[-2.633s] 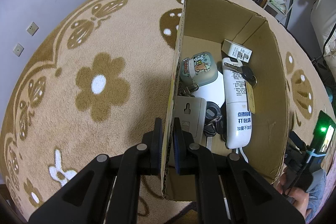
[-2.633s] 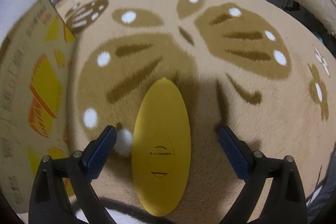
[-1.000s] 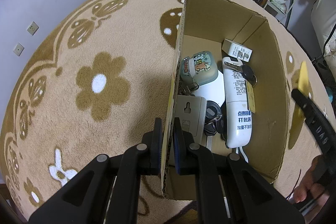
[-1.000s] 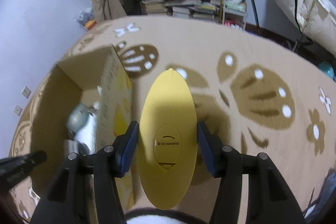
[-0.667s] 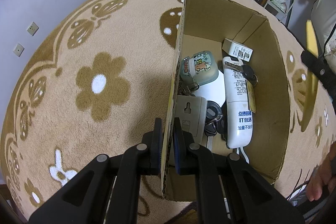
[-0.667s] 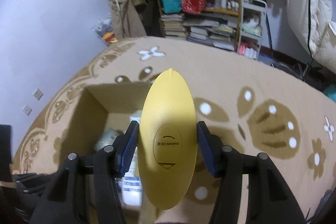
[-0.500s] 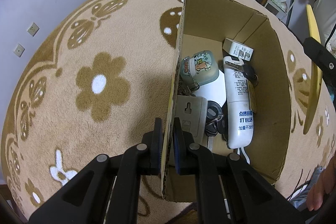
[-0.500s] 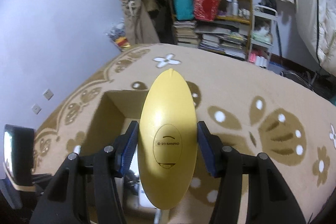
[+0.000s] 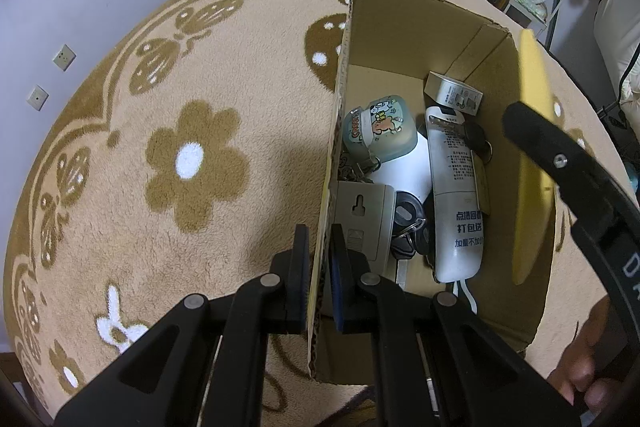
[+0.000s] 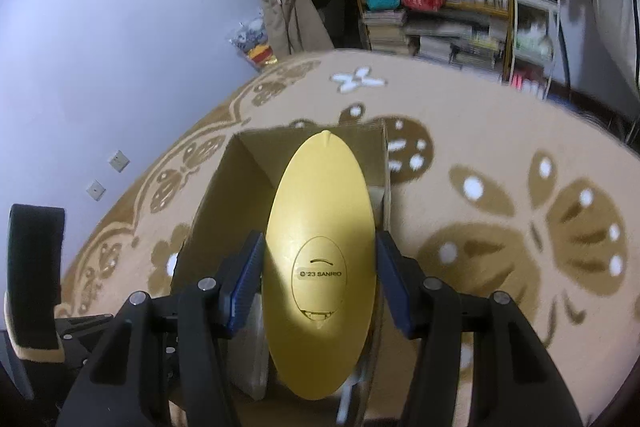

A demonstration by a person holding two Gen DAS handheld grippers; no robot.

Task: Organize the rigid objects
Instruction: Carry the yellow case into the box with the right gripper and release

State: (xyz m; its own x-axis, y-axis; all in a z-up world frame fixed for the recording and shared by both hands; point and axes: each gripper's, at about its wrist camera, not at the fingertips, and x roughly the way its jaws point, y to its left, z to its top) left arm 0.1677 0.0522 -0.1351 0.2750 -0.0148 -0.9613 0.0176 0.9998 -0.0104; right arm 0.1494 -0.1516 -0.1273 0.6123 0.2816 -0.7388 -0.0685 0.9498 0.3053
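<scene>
A flat yellow oval piece (image 10: 320, 251), stamped '23 SANRIO on an inset oval, hangs long-axis forward above the open cardboard box (image 9: 404, 39); the box stands upright on the carpet, holding a white bottle (image 9: 456, 211), a cartoon-printed case (image 9: 380, 133), keys

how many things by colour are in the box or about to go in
white: 3, the long bottle, the flat round piece, the small carton
grey: 1, the wall plate
pale green: 1, the cartoon case
black: 2, the key fobs
yellow: 1, the oval piece, held over the cardboard box
total: 8
</scene>
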